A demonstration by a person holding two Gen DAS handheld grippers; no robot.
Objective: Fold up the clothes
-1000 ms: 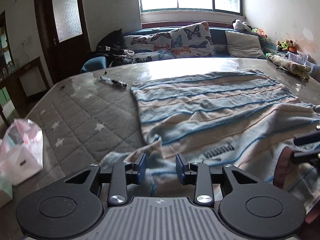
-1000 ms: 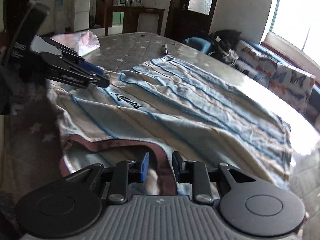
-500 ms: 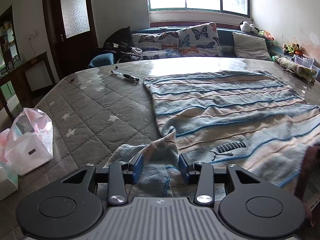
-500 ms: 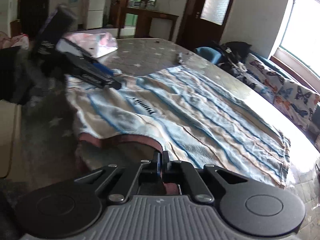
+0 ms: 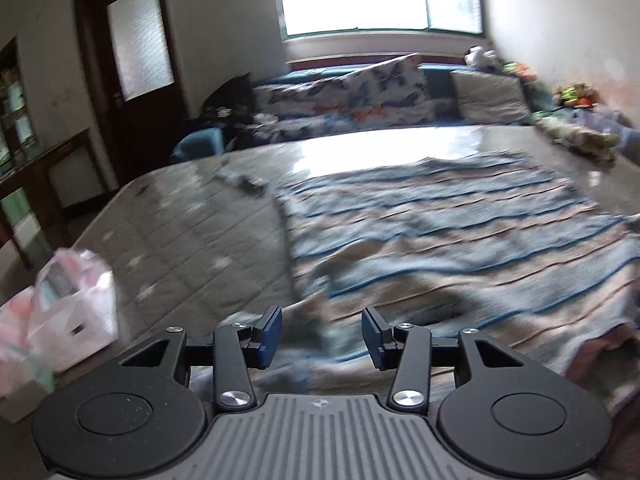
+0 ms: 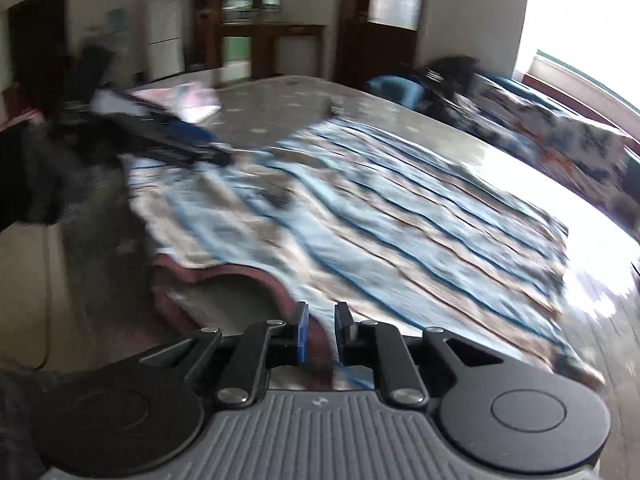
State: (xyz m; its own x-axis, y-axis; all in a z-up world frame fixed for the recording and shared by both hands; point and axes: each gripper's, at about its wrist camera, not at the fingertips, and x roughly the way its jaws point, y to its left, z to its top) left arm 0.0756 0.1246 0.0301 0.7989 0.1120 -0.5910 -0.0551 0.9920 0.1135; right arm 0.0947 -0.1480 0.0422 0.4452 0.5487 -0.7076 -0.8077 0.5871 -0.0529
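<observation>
A blue-and-beige striped knit garment (image 5: 460, 240) lies spread flat on the grey quilted mattress (image 5: 192, 248), maroon collar (image 6: 192, 276) at the near edge, ready for folding. Left tool (image 5: 322, 338): jaws opening over the near sleeve, pads clear. Right tool (image 6: 320, 332): jaws opening, collar fabric between them.

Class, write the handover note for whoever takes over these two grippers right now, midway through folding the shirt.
Left gripper: fingers apart and opening above the striped shirt's near edge, gripping nothing.
Right gripper: narrow gap, fingers opening, maroon collar between them; grip unclear.
Shirt: spread on the quilted surface, near edge rumpled.
Done: no fold visible.
Left: probably grasp the near edge with both grippers, then make every fold.
</observation>
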